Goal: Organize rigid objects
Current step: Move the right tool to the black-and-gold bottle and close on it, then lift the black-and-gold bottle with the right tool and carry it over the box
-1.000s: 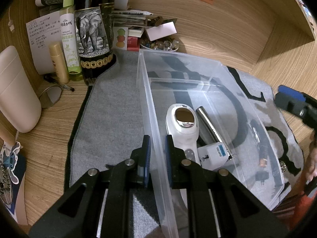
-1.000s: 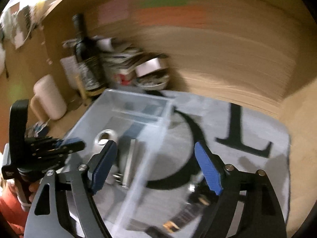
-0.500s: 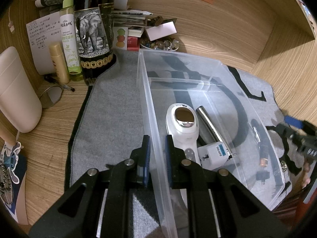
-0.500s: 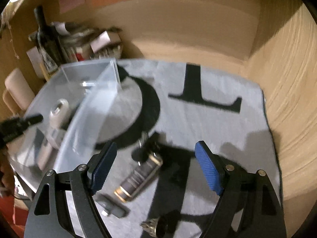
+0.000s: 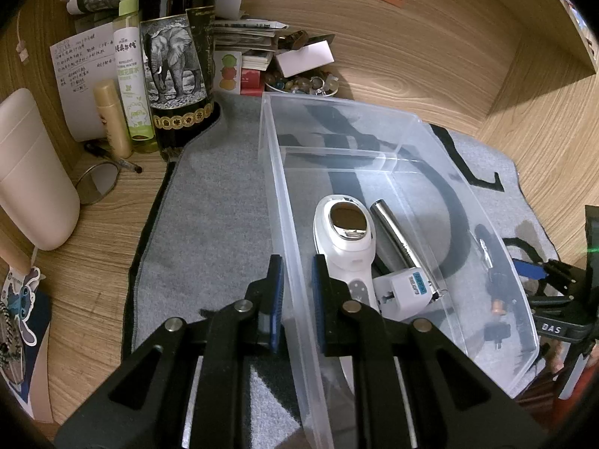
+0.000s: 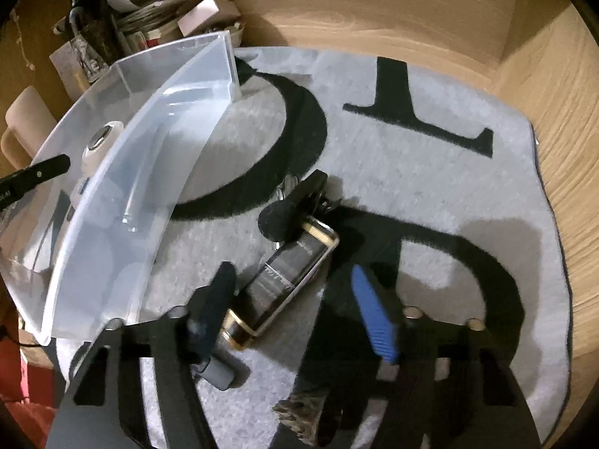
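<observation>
A clear plastic bin [image 5: 449, 157] stands on the grey mat; it also shows in the right wrist view [image 6: 123, 187]. It holds a white handheld device [image 5: 346, 239], a silver tube [image 5: 400, 239] and a white plug adapter [image 5: 406, 290]. My left gripper [image 5: 297, 284] is shut on the bin's left wall. My right gripper [image 6: 292, 299] is open, its fingers on either side of a dark gold-trimmed bottle [image 6: 284, 280] lying on the mat. A black key fob with keys [image 6: 295, 202] lies just beyond the bottle. A small grey block [image 6: 221, 372] lies by the left finger.
A grey mat with black letters [image 6: 430, 172] covers the wooden desk. At the back left stand a dark wine bottle [image 5: 176, 63], a green spray bottle [image 5: 131, 71], a cream tube [image 5: 112, 116], a beige container [image 5: 30, 172] and stacked papers. A spiky brown object [image 6: 303, 419] lies near my right gripper.
My right gripper has swung right and come down over the mat until its open fingers straddle the dark bottle. My left gripper has stayed clamped on the bin wall.
</observation>
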Tool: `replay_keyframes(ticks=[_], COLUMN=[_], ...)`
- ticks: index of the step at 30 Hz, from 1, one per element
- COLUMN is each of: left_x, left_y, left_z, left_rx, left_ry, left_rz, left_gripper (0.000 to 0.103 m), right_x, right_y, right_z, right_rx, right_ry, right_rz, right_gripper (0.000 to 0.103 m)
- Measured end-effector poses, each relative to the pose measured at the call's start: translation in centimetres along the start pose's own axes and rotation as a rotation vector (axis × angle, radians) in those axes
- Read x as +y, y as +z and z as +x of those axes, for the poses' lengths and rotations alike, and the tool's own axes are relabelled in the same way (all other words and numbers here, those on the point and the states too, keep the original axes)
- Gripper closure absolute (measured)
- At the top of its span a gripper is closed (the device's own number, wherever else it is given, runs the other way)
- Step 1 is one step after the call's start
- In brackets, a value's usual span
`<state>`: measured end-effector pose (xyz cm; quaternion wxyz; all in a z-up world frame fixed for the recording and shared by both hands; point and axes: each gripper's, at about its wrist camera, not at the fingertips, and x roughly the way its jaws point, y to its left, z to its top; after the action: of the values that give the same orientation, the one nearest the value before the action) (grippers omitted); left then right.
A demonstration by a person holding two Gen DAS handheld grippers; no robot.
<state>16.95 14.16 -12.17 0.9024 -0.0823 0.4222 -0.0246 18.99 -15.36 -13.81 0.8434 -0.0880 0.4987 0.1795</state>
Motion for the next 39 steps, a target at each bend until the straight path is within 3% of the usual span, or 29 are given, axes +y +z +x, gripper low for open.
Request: replay_keyframes(ticks=[9,18,21,29,39], left_x=[0.0,0.0,0.0,0.0,-0.1], left_y=[0.0,0.0,0.0,0.0,0.0], left_z=[0.0,0.0,0.0,0.0,0.0], left_rx=[0.0,0.0,0.0,0.0,0.0], left_ry=[0.0,0.0,0.001,0.001,0.001], left_rz=[0.0,0.001,0.0,0.0,0.001], left_gripper=[0.09,0.09,0.09,0.09,0.09], right_x=[-0.7,-1.7,-2.0,-2.8,-2.1], right_y=[-0.3,-0.8,-1.1,-0.9,1.4], right_z=[-0.4,-0.9,-1.1,-2.0,-4.4], right_rx=[-0.013,-0.005,-0.012,-0.053,-0.167], right_ry=[-0.021,-0.05,-0.058,-0.066,-0.058], right_rz=[-0.01,-0.008,-0.005,0.035,0.037], right_gripper=[0.07,0.073,0.082,0.082,0.082])
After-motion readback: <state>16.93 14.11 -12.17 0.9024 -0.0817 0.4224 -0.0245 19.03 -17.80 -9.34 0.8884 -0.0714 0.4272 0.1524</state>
